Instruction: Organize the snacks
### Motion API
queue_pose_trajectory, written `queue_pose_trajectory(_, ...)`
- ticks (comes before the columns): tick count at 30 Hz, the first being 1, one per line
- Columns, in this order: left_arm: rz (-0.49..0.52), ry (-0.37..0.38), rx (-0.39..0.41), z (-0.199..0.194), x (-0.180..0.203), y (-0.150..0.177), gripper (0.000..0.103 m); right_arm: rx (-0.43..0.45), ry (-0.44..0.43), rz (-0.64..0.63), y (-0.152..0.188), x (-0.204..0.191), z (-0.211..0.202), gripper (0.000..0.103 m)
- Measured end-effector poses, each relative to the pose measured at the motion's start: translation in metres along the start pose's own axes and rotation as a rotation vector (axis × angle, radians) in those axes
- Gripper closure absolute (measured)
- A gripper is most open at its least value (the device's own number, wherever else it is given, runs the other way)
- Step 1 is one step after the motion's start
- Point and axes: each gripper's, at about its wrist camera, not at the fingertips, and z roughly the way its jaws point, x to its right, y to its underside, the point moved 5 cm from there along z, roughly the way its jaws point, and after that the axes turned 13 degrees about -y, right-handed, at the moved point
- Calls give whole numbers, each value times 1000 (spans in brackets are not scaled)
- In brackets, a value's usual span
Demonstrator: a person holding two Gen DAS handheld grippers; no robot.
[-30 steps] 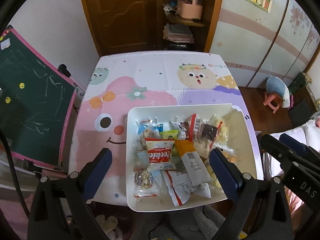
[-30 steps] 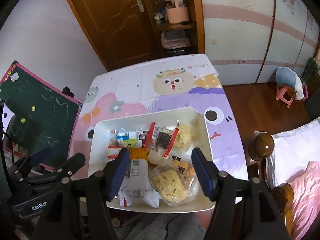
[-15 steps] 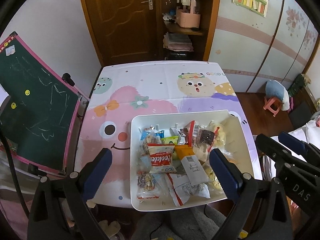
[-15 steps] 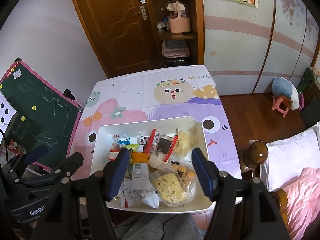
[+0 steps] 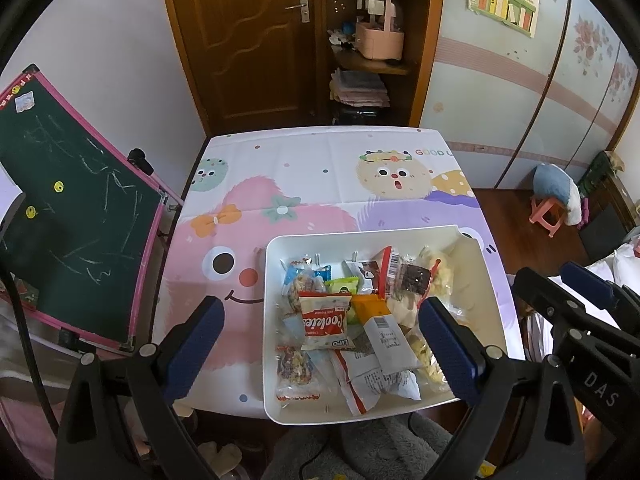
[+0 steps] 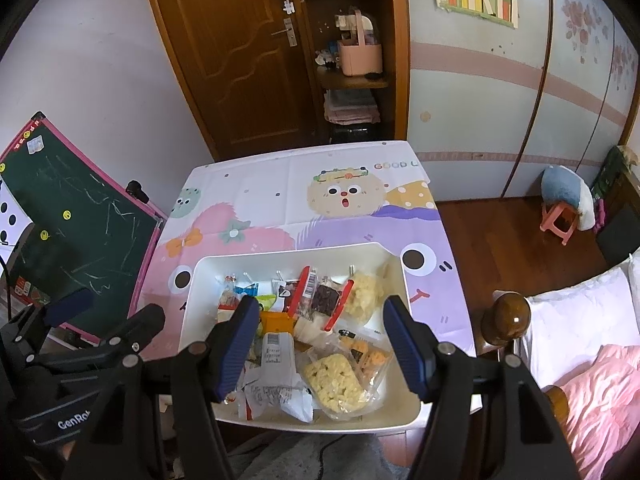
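Snacks sit heaped in the white tray on the desk, below and between both sets of fingers, left gripper and right gripper spread wide and empty, so sorted or about to be, honestly can't tell.

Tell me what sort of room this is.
Most likely a child's bedroom at home: a bed with pink bedding to the right, a small chalkboard to the left, and a cartoon-print cloth on the table that holds the snack tray.
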Motion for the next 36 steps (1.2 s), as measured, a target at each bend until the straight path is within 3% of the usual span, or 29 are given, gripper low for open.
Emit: queue_pose_trajectory(36, -1, -3, -12, 6, -4, 2, 6, -2, 1, 3, -1, -2, 3, 38)
